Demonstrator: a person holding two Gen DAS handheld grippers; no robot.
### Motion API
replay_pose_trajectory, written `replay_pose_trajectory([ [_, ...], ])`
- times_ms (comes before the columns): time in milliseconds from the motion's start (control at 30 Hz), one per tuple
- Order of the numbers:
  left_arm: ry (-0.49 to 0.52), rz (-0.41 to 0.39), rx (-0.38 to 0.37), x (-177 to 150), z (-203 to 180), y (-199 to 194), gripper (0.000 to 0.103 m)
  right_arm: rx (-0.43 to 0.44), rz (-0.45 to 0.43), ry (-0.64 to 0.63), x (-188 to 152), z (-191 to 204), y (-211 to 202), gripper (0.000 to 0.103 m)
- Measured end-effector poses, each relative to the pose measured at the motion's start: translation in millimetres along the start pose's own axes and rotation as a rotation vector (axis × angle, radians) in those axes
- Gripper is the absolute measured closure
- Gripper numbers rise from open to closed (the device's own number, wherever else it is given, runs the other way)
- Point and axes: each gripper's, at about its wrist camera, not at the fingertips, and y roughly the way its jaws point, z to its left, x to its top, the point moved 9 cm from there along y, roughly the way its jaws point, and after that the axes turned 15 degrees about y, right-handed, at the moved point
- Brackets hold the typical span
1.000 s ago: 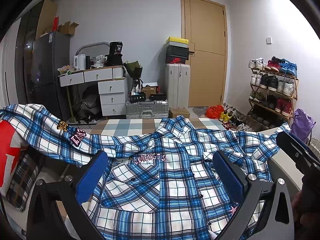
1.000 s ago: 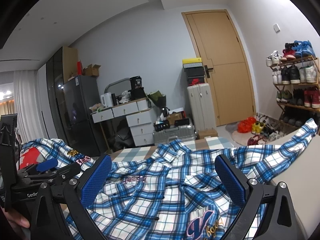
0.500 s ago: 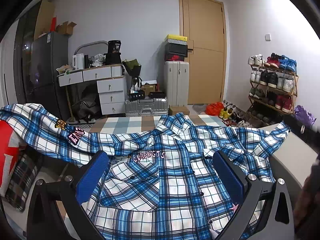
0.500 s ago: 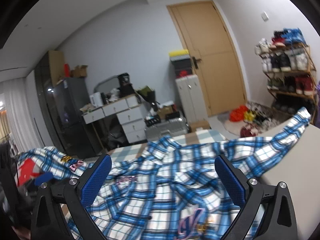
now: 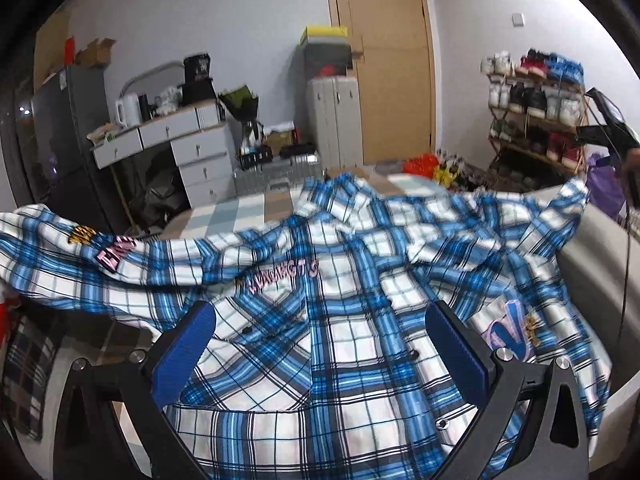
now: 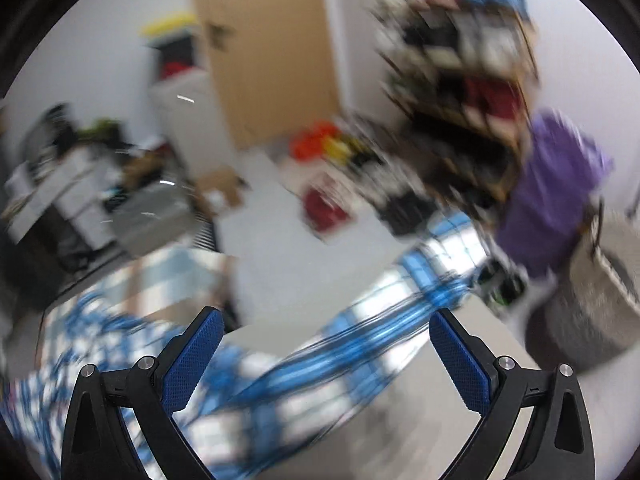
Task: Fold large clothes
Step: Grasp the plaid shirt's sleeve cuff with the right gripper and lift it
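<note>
1. The plaid shirt [image 5: 340,320] lies spread face up on a pale bed [image 5: 592,248], collar toward the door [image 5: 384,60], both sleeves stretched outward.
2. Left tongs [image 5: 320,344] hover over the shirt's chest, jaws spread, empty.
3. Right tongs [image 6: 320,356], likewise spread and empty, point at the shirt's right sleeve [image 6: 360,344]; that view is blurred.
4. Judged step: opening the fold. The next move calls for pinching the sleeve and bringing it across the chest.

Pale grey walls; wooden door [image 5: 384,60] at back. Grey drawer desk [image 5: 168,148] left, dark fridge [image 5: 60,140] beside it. Shoe rack [image 5: 536,108] right, pale suitcase [image 5: 334,120] beside door.
</note>
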Motion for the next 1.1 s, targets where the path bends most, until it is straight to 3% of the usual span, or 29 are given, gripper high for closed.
replay_pose_trajectory([
  [133,0.025,0.06,-0.004,-14.2,0.9,17.4,0.001,-0.173,0.045,0.09,39.2,-49.3,70.6,0.0],
  [267,0.055,0.101,-0.009,-26.1,1.8,27.9,0.001,-0.235,0.078,0.153,52.3,-74.4,116.8,0.0],
  [333,0.063,0.121,-0.014,-29.7,1.5,31.7,0.001,-0.272,0.085,0.132,52.7,-72.1,129.6,0.001],
  [400,0.072,0.136,-0.02,-30.9,1.1,34.8,0.001,-0.321,0.095,0.084,57.0,-71.4,142.3,0.007],
  [467,0.07,0.152,-0.036,-30.3,-2.3,35.6,0.001,-0.368,0.085,0.062,56.8,-71.0,142.9,0.031],
  [500,0.065,0.153,-0.044,-29.9,-2.5,37.8,0.001,-0.356,0.087,0.069,56.3,-70.0,141.3,0.038],
  [567,0.049,0.154,-0.07,-28.2,-5.7,33.1,0.001,-0.357,0.063,0.08,52.7,-72.5,131.9,0.097],
  [600,0.046,0.149,-0.075,-26.8,-6.7,29.8,0.001,-0.359,0.053,0.086,54.5,-75.8,129.8,0.096],
  [733,0.045,0.115,-0.068,-22.3,-6.2,16.2,0.001,-0.2,-0.033,0.177,53.6,-80.8,88.8,0.096],
  [933,-0.007,0.056,-0.098,-8.9,0.7,2.1,0.001,0.095,-0.236,0.131,31.0,-78.2,-22.6,0.096],
  [1033,-0.024,0.036,-0.101,-2.6,3.1,0.8,0.001,0.276,-0.3,0.16,13.0,-90.8,-81.2,0.096],
  [1100,-0.034,0.029,-0.099,-1.0,4.9,1.3,0.001,0.352,-0.285,0.166,-2.9,-98.1,-103.2,0.096],
])
